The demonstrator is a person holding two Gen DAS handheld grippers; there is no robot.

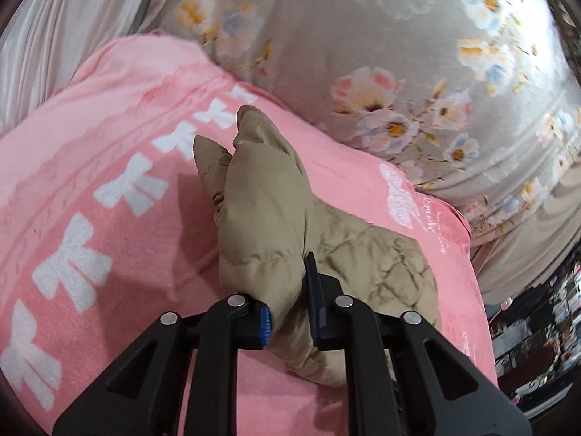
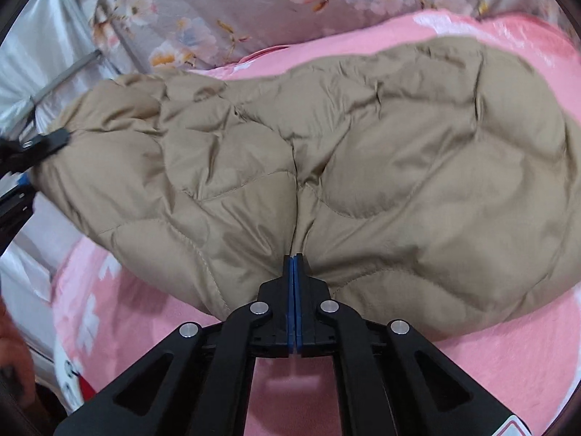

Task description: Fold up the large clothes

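A tan quilted puffer jacket [image 2: 363, 167] lies on a pink blanket [image 2: 490, 374]. My right gripper [image 2: 295, 265] is shut on the jacket's near edge, its blue pads pinched together on the fabric. In the left wrist view my left gripper [image 1: 288, 301] is shut on a thick bunched fold of the same jacket [image 1: 261, 196], which sticks up and away between the fingers. The left gripper also shows at the left edge of the right wrist view [image 2: 32, 152], holding the jacket's far left end.
The pink blanket [image 1: 90, 189] has white bow prints. A grey floral bedsheet [image 1: 399, 54] lies beyond it. White pleated fabric [image 1: 54, 29] is at the far left. Dark clutter [image 1: 537, 345] sits past the bed's right edge.
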